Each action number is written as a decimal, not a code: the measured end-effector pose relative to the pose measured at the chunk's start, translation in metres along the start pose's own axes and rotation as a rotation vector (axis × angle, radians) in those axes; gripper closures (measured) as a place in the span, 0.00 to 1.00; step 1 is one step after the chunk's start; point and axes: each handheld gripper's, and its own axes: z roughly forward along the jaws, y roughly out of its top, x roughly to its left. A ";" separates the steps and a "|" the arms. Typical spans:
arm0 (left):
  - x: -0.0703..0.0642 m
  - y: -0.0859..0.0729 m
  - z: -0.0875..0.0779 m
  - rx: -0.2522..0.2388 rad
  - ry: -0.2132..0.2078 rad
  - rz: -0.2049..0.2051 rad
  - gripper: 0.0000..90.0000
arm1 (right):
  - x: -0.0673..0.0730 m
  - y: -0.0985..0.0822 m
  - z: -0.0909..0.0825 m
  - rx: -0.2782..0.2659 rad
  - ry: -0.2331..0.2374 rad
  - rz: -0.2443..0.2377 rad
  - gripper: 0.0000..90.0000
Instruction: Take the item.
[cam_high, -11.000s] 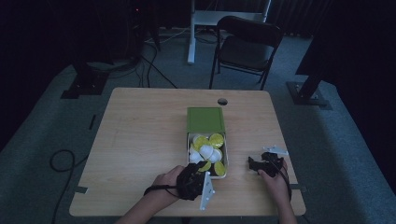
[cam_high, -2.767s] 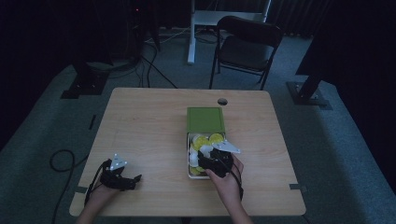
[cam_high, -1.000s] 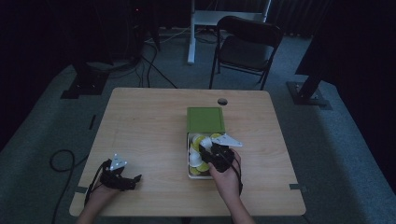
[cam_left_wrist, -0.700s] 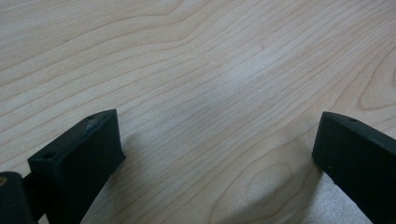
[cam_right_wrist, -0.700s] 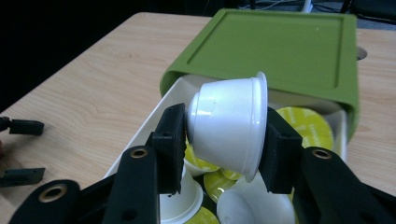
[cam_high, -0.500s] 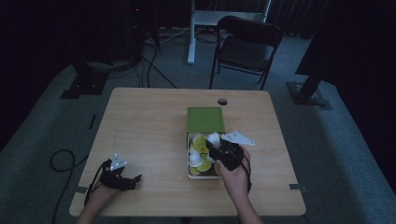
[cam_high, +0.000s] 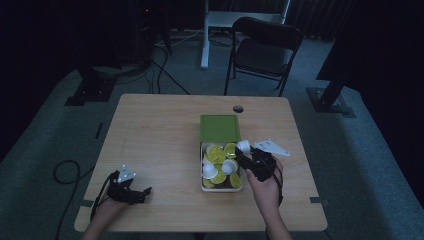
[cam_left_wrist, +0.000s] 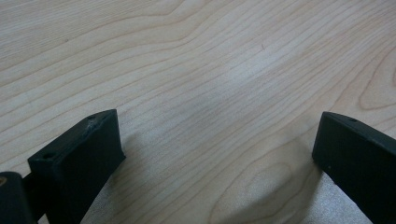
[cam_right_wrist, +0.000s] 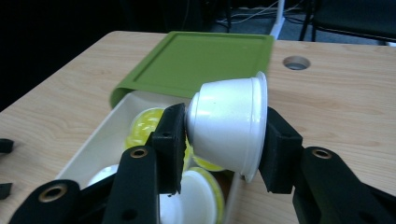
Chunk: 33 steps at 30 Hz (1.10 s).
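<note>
Several capsules crowd the box beneath the right gripper's cup.

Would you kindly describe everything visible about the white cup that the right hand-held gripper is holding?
The white cup is a small, smooth pod, plastic by the look of it, with tapered walls, a rounded base and a thin flared rim. It lies on its side, base toward one jaw and rim toward the other, clamped between the black jaws of the right hand-held gripper. It hangs clear above the white box of yellow-lidded pods, near the box's edge; only the jaws touch it. In the high view it sits at.
</note>
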 end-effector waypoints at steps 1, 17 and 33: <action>0.000 0.000 0.000 0.000 0.000 0.000 0.02 | -0.003 0.000 -0.001 -0.001 -0.005 0.005 0.63; 0.000 0.000 0.000 -0.001 0.001 0.000 0.02 | -0.048 -0.014 -0.010 -0.013 -0.103 0.044 0.63; 0.000 0.000 0.000 0.001 0.001 0.003 0.02 | -0.085 -0.038 -0.014 -0.004 -0.151 0.047 0.63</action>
